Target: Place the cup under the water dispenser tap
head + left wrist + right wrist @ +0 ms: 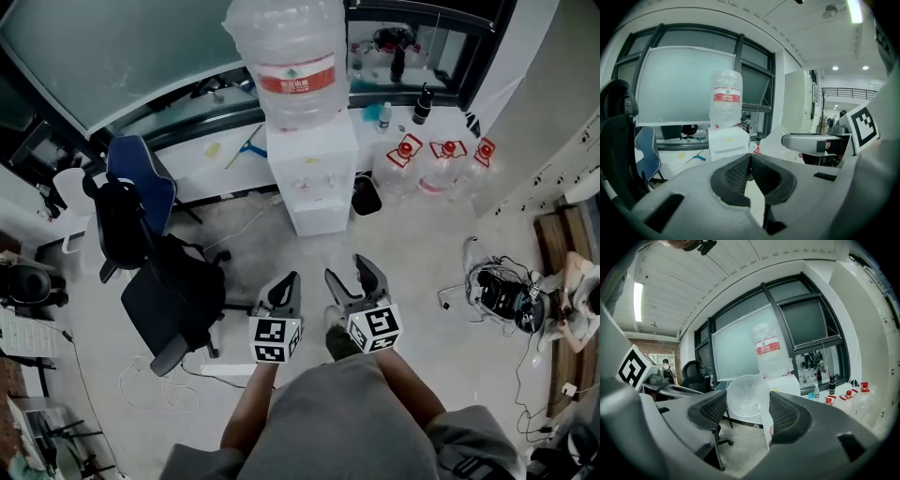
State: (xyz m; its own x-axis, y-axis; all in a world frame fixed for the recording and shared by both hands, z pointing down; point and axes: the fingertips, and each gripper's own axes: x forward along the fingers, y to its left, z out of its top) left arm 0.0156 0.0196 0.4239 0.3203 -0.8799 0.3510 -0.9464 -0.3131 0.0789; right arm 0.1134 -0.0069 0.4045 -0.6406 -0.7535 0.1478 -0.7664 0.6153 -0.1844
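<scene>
Cup [747, 396] is clamped between both jaws of the right gripper [749, 401].

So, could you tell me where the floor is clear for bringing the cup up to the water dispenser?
The bare floor straight in front of the water dispenser is free, and it runs open to the right as far as the cable tangle. Crowded: the office chairs on the left, and the black bin and spare water jugs right of the dispenser.

L gripper [289, 281] jaws together, R gripper [349, 272] clamped on cup [747, 394], both forearms fwd, side by side
</scene>
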